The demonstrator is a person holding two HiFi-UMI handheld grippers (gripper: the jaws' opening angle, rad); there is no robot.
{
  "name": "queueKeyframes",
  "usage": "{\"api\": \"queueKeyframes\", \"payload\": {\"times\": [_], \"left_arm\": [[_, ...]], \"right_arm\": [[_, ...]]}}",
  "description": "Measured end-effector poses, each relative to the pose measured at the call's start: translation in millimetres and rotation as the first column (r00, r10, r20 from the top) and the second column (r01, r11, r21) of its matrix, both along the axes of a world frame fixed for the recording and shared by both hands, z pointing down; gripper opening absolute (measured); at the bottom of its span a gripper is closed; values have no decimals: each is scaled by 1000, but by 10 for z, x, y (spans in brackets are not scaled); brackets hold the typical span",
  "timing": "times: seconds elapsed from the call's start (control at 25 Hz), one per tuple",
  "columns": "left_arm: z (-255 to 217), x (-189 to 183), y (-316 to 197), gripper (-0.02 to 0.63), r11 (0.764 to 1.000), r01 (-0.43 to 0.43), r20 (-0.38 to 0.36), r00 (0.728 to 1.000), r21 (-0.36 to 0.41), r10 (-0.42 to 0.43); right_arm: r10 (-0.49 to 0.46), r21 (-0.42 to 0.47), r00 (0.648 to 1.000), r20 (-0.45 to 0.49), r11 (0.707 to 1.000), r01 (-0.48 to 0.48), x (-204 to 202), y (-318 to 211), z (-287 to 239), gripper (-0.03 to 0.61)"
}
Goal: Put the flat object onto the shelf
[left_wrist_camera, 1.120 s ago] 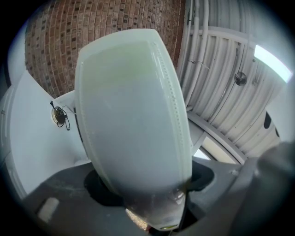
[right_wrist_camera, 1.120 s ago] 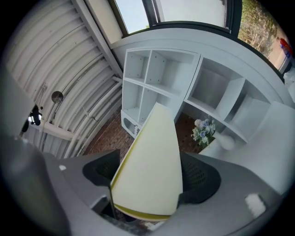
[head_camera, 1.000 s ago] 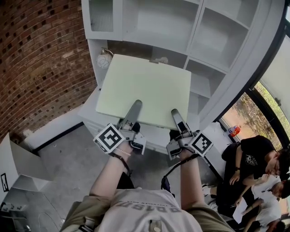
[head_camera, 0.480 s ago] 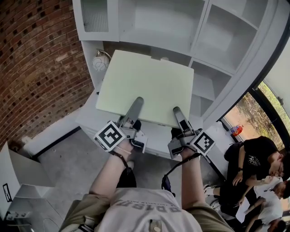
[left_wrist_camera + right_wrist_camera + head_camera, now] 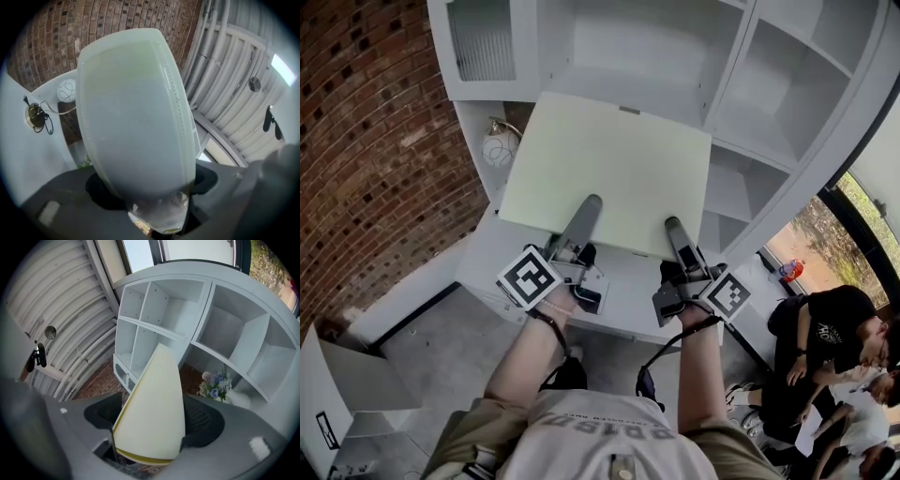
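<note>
brick wall: far left, running down beside the shelf's left end.
lamp: round white globe on a wire, in the nook between wall and shelf, just left of the board's left edge.
left gripper: fingers clenched on the board's near edge, left of its middle; marker cube facing up by the hand; in the left gripper view, board filling the gap between the jaws.
board: pale green, flat, square; held off the counter by both grippers, tilted with the far edge raised toward the shelf; far edge in front of the lower compartments, contact with the shelf not clear.
counter: white, below the board's near edge and under both grippers.
right gripper: fingers clenched on the same near edge, right of its middle; in the right gripper view, board's corner wedged between the jaws.
shelf: white, open compartments, spread above and right of the board.
flowers: small bunch in a lower compartment, right of the board in the right gripper view.
can: red, on the floor right of the shelf.
people: seated at the lower right, well apart from the board.
</note>
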State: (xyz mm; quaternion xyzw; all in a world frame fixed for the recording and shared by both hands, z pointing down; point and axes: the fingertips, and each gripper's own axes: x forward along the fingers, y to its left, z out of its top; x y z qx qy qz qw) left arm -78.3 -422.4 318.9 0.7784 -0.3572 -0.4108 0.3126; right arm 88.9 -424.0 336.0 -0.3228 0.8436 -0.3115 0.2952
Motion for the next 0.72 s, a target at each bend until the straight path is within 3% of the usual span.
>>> {"api": "queueKeyframes", "payload": {"times": [0.4,0.72], "left_arm": [[-219,-120,-565,356,998,-62,-6,998,20,62],[-223,-215,-992,357,995,-98,-17,995,-11,98]], "right_arm": [[68,35,998,-10,997,-67,-119,-473,-240,397],[131,19,991,-36,991,-130,-169,-816,-293,399]]}}
